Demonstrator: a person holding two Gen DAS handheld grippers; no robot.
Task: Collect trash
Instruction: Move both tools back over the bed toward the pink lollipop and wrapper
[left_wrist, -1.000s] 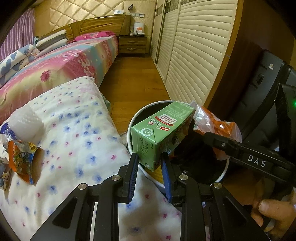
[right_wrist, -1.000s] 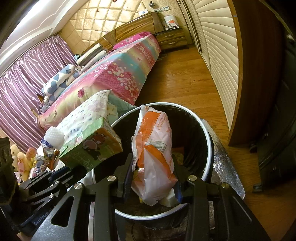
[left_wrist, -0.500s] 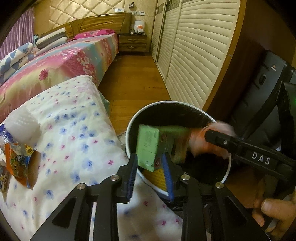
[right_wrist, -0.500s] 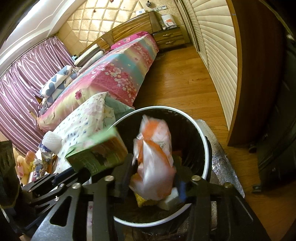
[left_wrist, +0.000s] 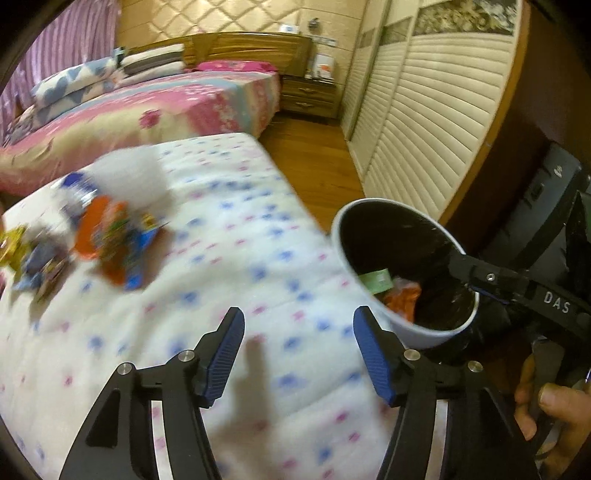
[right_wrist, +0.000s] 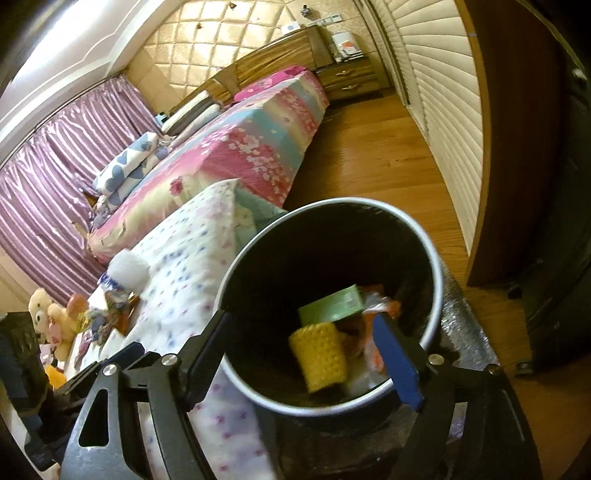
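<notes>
green carton (right_wrist: 334, 306) dropped into bin (right_wrist: 437, 258); left claw (left_wrist: 299, 341), right claw (right_wrist: 301, 341) both wide.

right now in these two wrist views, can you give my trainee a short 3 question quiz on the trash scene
1. True or false: the green carton lies inside the trash bin.
2. Multiple choice: the left tongs are A) shut on a wrapper, B) open and empty, C) out of view.
3. Fill in: the pile of snack wrappers not yet collected lies on the ____ beside the bin.

Key
1. True; it lies there with the orange bag and a yellow foam sleeve.
2. B; the right tongs are open over the bin too.
3. Floral quilt.
</notes>
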